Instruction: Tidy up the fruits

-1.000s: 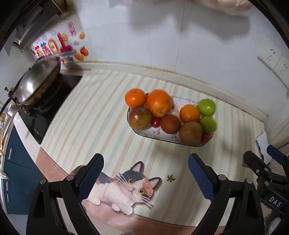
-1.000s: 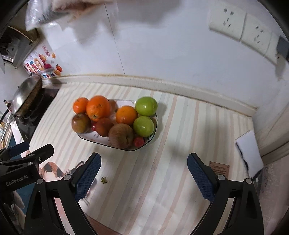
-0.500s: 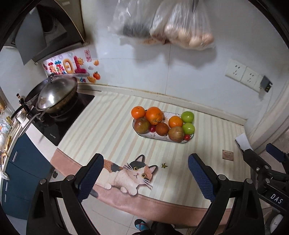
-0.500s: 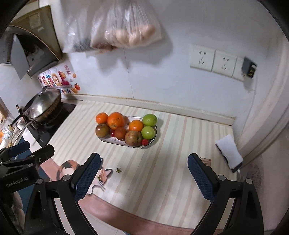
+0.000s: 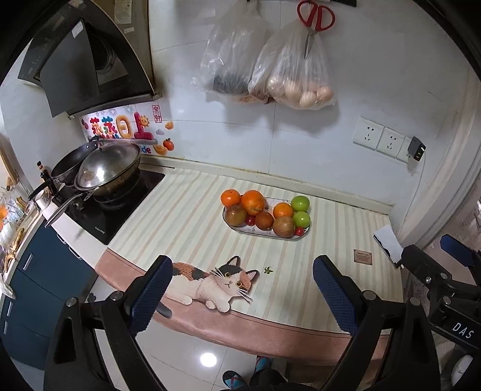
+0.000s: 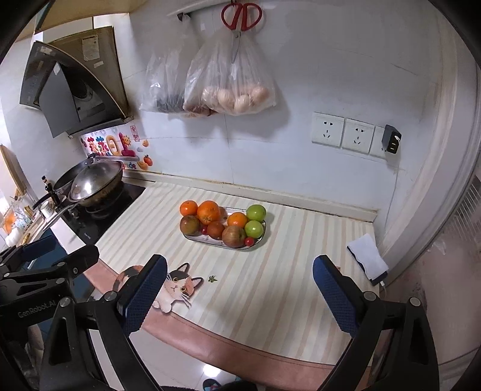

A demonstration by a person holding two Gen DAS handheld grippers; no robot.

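Wok [image 5: 108,171] on the hob sits far left, clear of the work area. Fruit is piled on an oval tray [image 5: 240,231] mid-counter: oranges [image 5: 253,202] left, green apples [image 5: 300,203] right, likely already sorted. The left gripper [image 5: 242,288] and right gripper [image 6: 239,285] hang spread and empty over the near edge, well apart from the tray. A striped mat [image 5: 186,222] with a cat print covers the counter; bags [image 5: 288,78] hang on the tiled wall.

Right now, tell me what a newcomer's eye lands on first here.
The tray heaped with oranges and green apples sits mid-counter on the striped mat. Below it, a calico cat print marks the mat's front edge. Red scissors hang above egg bags on the wall.
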